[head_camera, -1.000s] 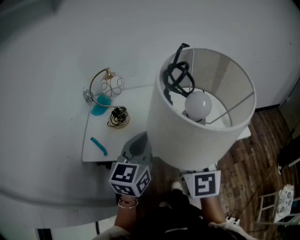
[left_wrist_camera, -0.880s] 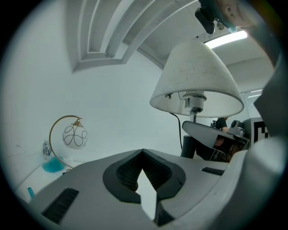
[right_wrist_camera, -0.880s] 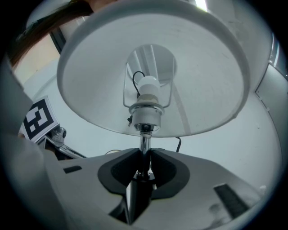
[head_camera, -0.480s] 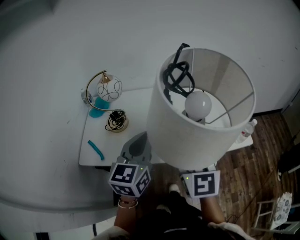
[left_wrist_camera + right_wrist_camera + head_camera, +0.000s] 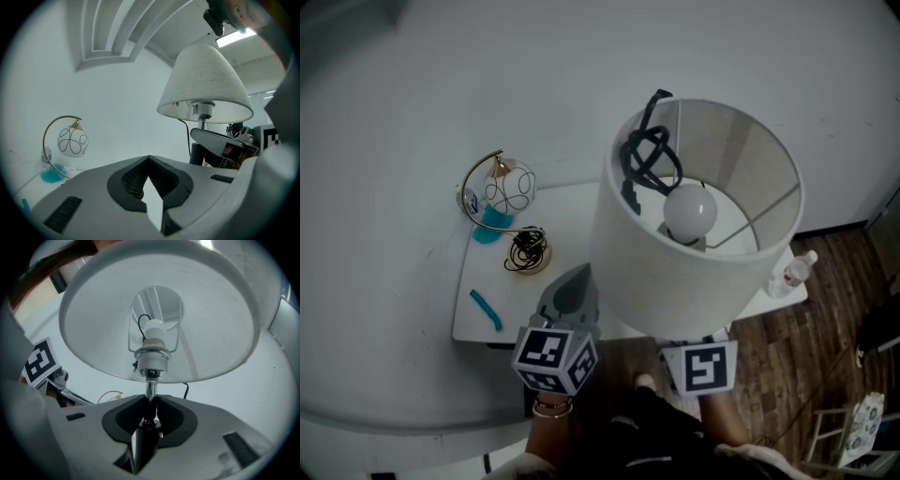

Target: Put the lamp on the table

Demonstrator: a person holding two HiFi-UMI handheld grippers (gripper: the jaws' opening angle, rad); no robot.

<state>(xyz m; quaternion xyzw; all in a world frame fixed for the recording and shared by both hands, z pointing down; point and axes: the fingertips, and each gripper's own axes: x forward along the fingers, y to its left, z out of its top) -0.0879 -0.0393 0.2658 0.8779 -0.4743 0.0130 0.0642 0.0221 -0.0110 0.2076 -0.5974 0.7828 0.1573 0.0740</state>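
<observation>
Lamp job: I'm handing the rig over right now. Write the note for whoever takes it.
Left gripper: shut, empty.
Right gripper: shut on the metal stem of the lamp, just under the socket.
The lamp is held upright at the near right side of the white table. Its black cord is bundled in the shade, and its base is hidden.
On the table: globe lamp, coiled cable, bottle.
Done: lamp gripped, at the table.
Left: set it on a bare spot, release.
</observation>
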